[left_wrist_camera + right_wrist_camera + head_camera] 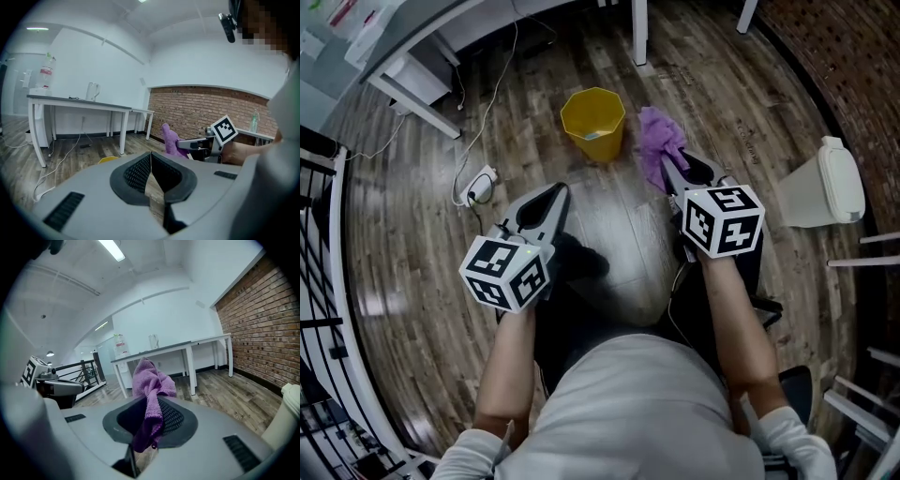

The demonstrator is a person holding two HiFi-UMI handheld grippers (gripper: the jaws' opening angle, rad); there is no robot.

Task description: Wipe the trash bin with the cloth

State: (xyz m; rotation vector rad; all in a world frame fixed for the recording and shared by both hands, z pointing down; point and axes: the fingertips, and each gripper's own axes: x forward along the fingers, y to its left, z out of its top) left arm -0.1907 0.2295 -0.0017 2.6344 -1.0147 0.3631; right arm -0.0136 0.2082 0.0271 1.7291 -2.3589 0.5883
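The purple cloth (659, 142) is pinched in the right tongs (668, 171), bunched and drooping; the left tongs (557, 192) are closed on nothing. The yellow bin (592, 122) is seen on the floor (609, 230) just ahead, unbraced. It may be shoved or tipped once wiped, or the cloth dragged free by its rim.

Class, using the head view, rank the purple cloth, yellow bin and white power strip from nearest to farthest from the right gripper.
1. Purple cloth: held in the right gripper.
2. Yellow bin: on the floor ahead, leftward.
3. Power strip: far left on the floor.
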